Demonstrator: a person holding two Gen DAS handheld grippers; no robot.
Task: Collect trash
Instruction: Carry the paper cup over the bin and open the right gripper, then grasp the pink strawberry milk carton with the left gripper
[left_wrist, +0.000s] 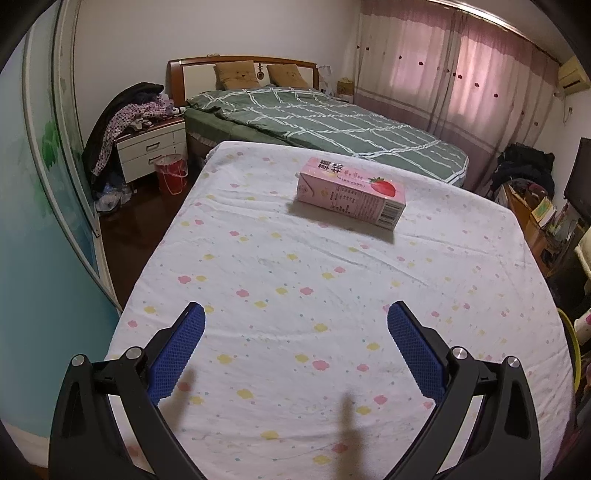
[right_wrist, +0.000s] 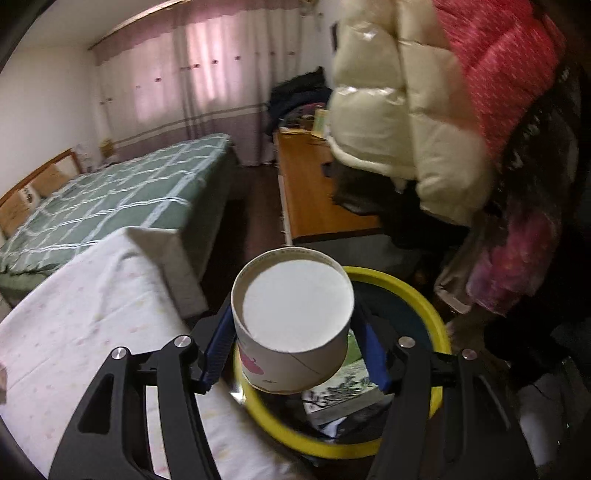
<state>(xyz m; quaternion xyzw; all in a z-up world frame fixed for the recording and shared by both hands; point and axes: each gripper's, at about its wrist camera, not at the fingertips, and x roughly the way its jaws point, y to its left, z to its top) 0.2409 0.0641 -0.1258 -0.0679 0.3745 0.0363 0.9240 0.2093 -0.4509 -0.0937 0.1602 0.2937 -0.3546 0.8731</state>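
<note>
The left hand-held gripper (left_wrist: 295, 317) hangs tilted down over the near end of the table (left_wrist: 258, 258), which is covered in a white cloth with small pink and yellow flowers. Its blue pads (left_wrist: 177, 354) stand wide apart with nothing between them. Farther along the cloth, well clear of the fingertips, a pink strawberry milk carton (left_wrist: 349, 194) lies on its side.

The right hand-held gripper (right_wrist: 295, 332) is off the table's far corner, angled downward over a yellow-rimmed bin (right_wrist: 417, 291) that stands on the floor just beside the table (right_wrist: 74, 314). A white paper cup (right_wrist: 291, 325) sits between its blue fingers (right_wrist: 216, 347), bottom toward the camera, a pink mark on its side. The left pad looks to be against the cup wall; on the right there seems to be a sliver of gap — so I cannot tell whether the cup is gripped or already let go. A printed box (right_wrist: 343, 391) lies inside the bin, under the cup.

A cream and pink puffer jacket (right_wrist: 424, 110) hangs close on the right.
</note>
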